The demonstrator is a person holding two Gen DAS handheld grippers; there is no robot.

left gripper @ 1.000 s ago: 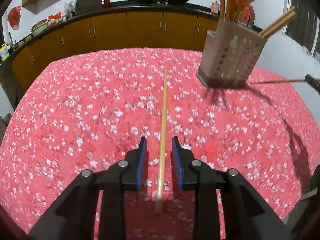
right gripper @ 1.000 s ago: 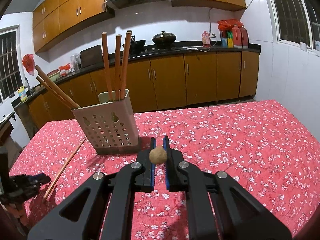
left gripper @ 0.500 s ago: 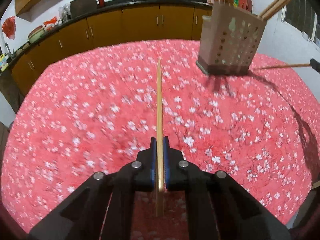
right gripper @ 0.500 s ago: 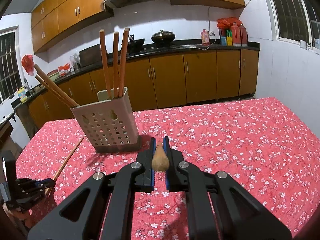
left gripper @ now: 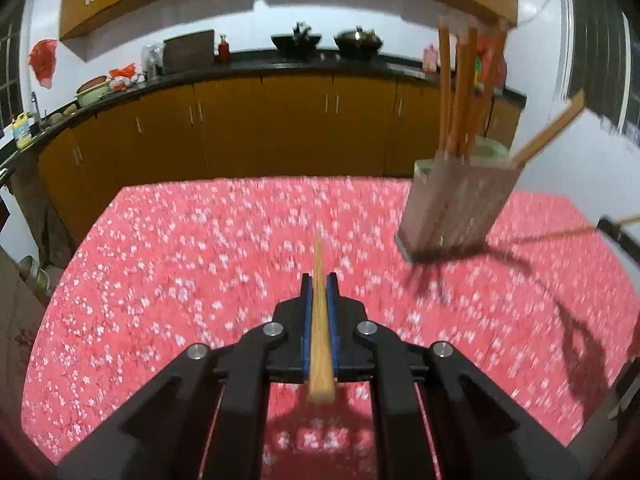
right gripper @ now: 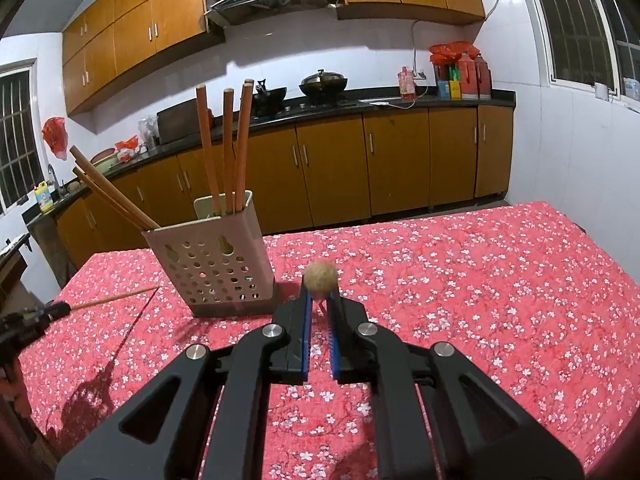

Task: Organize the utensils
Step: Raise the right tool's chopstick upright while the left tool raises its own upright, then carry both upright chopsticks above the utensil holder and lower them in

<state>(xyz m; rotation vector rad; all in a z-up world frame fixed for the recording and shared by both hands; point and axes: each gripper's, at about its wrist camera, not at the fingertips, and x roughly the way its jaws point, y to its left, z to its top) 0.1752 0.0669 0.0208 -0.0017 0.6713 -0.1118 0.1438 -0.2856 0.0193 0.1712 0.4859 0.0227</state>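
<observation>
Chopsticks are the matter in hand. Left gripper (left gripper: 319,292) is clenched on a pale chopstick (left gripper: 319,312), the stick lying lengthwise between the blue pads and running forward along the fingers; its far tip is clear of the red floral tablecloth (left gripper: 180,264) and its butt juts back behind the pads. Right gripper (right gripper: 320,300) is likewise clamped on a second chopstick (right gripper: 319,276), seen end-on, so its long axis also runs with the fingers.

Perforated holder (right gripper: 212,256) stands on the cloth with three reddish sticks upright in its rear part and two leaning out at one side. From the left gripper it lies forward and to the right, apart from the stick's tip — and its mouth sits above that tip in the left wrist view. From the right gripper it lies forward and to the left, just beside the fingertips. Judged on that, the right hand is the nearer.

Finding: both sticks lie closer to level than upright, while the holder opens upward — either stick would need tipping toward vertical, tip over the rim, before lowering.
</observation>
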